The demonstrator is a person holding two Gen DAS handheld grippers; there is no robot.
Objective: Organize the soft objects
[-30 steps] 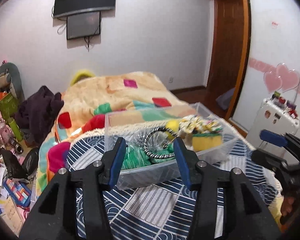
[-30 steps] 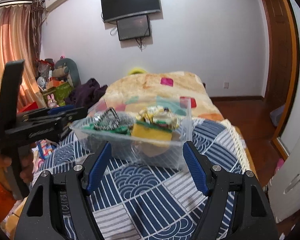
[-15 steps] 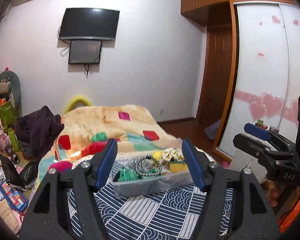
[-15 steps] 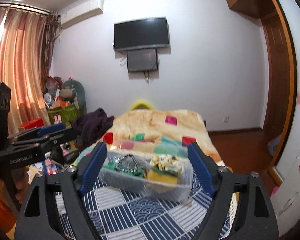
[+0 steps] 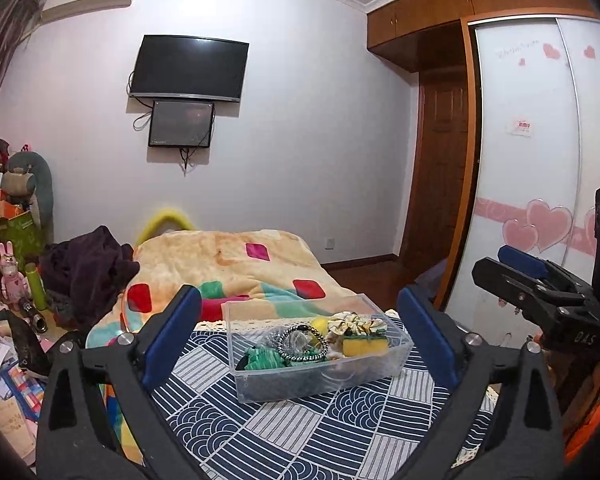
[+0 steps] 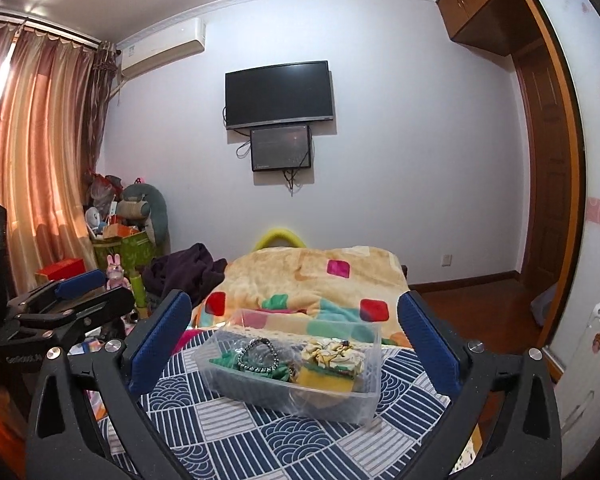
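Your left gripper [image 5: 300,336] hangs nearest the lens with its blue pads spread wide and nothing between them, and your right gripper [image 6: 296,344] is likewise wide apart and empty; both sit back from the work, above the blue patterned quilt [image 5: 320,432]. Beyond them, on that quilt, stands the clear plastic bin [image 5: 380,372], and the soft things already lie inside it: a green knit piece [image 5: 266,360], a black-and-white braided ring [image 5: 302,344], a floral scrunchie [image 5: 356,322] and a yellow sponge [image 5: 365,346]. All should be light and will squash under the pads, so pinch each through its bulk, not at an edge; the ring may best be taken across one side of its loop. The bin looks thin, smooth and likely slippery; if you must shift it, grip a side wall near the rim and go gently. Farther off lies the patchwork blanket [image 5: 236,256].
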